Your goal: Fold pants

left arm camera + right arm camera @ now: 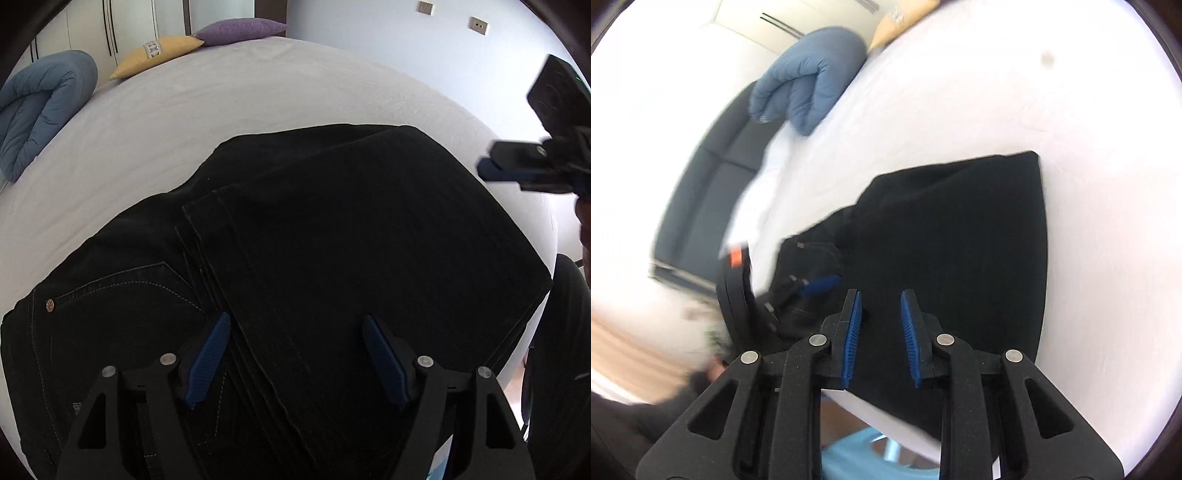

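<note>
1. The folded black denim pants [332,240] lay centred on the white-sheeted bed [221,110], leg hems doubled over the seat.
2. The left black gripper with blue ribbed pads [295,354] hovered low at six o'clock, jaws spread wide, empty.
3. The right black gripper with blue pads [880,332] hung level at three o'clock, jaws parted, empty.

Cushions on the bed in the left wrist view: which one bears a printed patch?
The yellow cushion, lying between the folded blue quilt and the plain purple cushion, which has no patch.
</note>
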{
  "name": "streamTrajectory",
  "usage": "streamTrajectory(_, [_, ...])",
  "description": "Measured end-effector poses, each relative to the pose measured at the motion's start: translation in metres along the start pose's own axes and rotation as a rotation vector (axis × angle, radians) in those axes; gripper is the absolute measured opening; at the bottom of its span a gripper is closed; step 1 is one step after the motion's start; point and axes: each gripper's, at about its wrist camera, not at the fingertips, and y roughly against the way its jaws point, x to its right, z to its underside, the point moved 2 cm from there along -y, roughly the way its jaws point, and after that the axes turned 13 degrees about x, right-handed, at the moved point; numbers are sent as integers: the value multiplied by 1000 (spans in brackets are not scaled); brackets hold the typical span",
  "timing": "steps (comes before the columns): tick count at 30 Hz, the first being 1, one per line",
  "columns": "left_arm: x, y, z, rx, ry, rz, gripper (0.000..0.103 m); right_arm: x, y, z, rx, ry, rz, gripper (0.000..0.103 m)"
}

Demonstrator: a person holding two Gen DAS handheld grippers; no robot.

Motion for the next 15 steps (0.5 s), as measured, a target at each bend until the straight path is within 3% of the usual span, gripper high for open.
streamTrajectory(3, [1,-3,-2,-13,3,-2,77,33,-20,-35,-20,-74,-45,22])
streamTrajectory(5, [0,-4,-2,-14,4,5,77,60,-34,-59,-26,-93,-20,22])
streamTrajectory(8, [-8,-3,-2,-13,19,23,78,104,-51,-63,-97,-159,-6,19])
streamTrajectory(13, [-17,-2,2,3,10,37,78,103,-17,-12,-119,-142,-71,19])
streamTrajectory(14, [-18,-4,1,5,10,40,78,71,-27,16,-128,-145,-80,19])
streamTrajectory(15, [-16,-4,4,8,9,44,79,63,-24,31,-133,-145,-90,19])
